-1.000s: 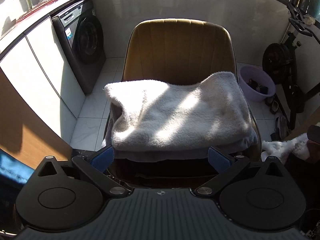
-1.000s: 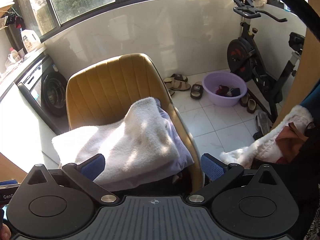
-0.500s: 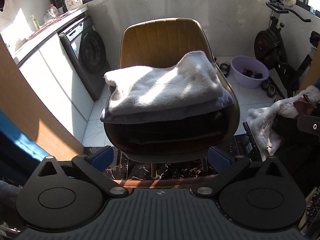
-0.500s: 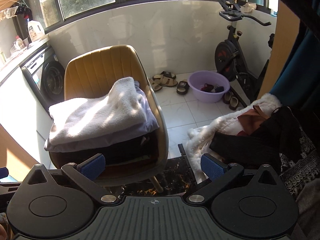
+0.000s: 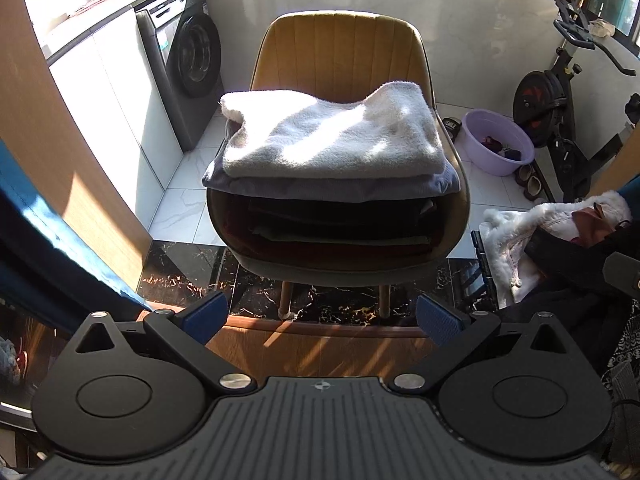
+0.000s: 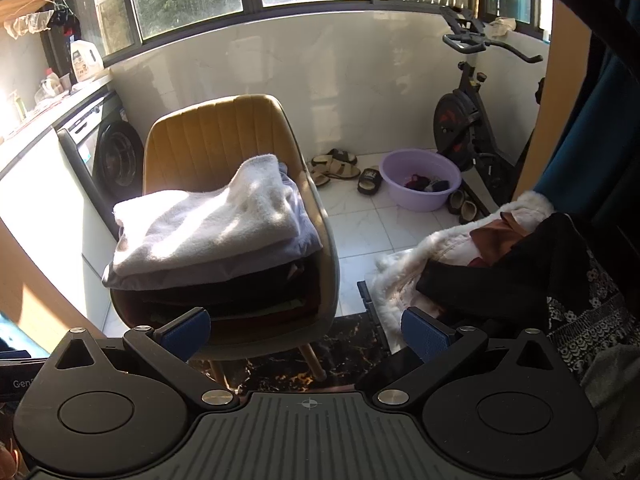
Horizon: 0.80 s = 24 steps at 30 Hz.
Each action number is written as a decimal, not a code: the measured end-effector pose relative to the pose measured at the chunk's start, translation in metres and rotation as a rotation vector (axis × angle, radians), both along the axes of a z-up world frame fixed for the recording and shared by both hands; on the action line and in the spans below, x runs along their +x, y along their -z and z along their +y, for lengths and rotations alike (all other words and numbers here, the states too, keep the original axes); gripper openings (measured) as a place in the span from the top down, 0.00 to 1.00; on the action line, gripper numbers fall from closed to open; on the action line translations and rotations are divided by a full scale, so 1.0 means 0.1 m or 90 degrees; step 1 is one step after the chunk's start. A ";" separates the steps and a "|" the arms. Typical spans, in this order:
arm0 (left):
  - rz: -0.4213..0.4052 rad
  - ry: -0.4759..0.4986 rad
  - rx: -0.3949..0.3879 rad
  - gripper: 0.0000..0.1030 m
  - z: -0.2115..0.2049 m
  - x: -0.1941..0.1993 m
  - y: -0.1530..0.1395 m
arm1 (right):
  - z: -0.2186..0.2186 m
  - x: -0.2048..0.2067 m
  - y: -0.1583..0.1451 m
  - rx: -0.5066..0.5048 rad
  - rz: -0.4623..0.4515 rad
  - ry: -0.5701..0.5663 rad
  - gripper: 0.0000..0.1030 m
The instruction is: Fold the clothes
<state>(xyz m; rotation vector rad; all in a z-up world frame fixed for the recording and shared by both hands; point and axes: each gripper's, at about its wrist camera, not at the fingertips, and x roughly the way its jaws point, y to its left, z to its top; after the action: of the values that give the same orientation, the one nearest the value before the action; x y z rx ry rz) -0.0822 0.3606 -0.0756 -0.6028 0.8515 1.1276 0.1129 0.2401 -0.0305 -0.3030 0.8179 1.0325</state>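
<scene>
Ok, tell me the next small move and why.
Probably swing the right tool right toward the pile of unfolded clothes and take the black garment on top. Both tools are open and empty, the left tool faces the chair, and the stack there looks folded.
</scene>
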 end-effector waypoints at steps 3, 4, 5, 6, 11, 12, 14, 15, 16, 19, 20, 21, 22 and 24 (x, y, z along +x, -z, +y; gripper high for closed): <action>-0.007 0.012 0.002 0.01 -0.03 -0.06 -0.03 | 0.02 -0.05 -0.03 -0.003 0.010 0.003 0.01; -0.008 0.018 0.003 0.01 -0.05 -0.07 -0.04 | 0.02 -0.08 -0.03 -0.006 0.010 0.001 0.01; -0.009 0.023 0.003 0.00 -0.07 -0.08 -0.05 | 0.02 -0.12 -0.03 -0.007 0.007 -0.002 0.01; -0.007 0.026 0.003 0.00 -0.08 -0.09 -0.05 | 0.03 -0.16 -0.03 -0.010 0.005 -0.004 0.01; -0.007 0.023 -0.009 0.00 -0.02 -0.17 -0.04 | 0.01 -0.27 -0.04 -0.014 -0.010 0.013 0.01; -0.006 0.026 -0.011 0.01 -0.02 -0.17 -0.04 | 0.00 -0.27 -0.05 -0.013 -0.012 0.019 0.01; -0.003 0.036 -0.010 0.00 -0.01 -0.16 -0.05 | -0.01 -0.26 -0.06 -0.013 -0.007 0.032 0.01; -0.002 0.041 -0.007 0.00 -0.01 -0.16 -0.06 | -0.01 -0.26 -0.05 -0.014 -0.005 0.036 0.01; 0.000 0.044 -0.005 0.00 0.00 -0.16 -0.07 | -0.01 -0.27 -0.05 -0.016 -0.002 0.038 0.01; 0.001 0.046 -0.007 0.00 0.03 -0.17 -0.07 | 0.00 -0.32 -0.04 -0.021 -0.001 0.039 0.01; 0.001 0.046 -0.009 0.00 0.04 -0.19 -0.07 | 0.01 -0.33 -0.04 -0.021 -0.002 0.040 0.01; 0.002 0.045 -0.010 0.01 0.05 -0.20 -0.07 | 0.01 -0.34 -0.05 -0.020 -0.003 0.041 0.01; 0.002 0.045 -0.012 0.00 0.06 -0.21 -0.07 | 0.01 -0.36 -0.05 -0.020 -0.005 0.043 0.01; 0.003 0.047 -0.013 0.00 0.07 -0.23 -0.07 | 0.03 -0.39 -0.06 -0.020 -0.007 0.044 0.01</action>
<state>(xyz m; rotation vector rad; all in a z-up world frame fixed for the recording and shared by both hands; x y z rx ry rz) -0.1050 0.3678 -0.0687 -0.5815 0.8825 1.0553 0.0744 0.2429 -0.0242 -0.3054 0.8305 0.9539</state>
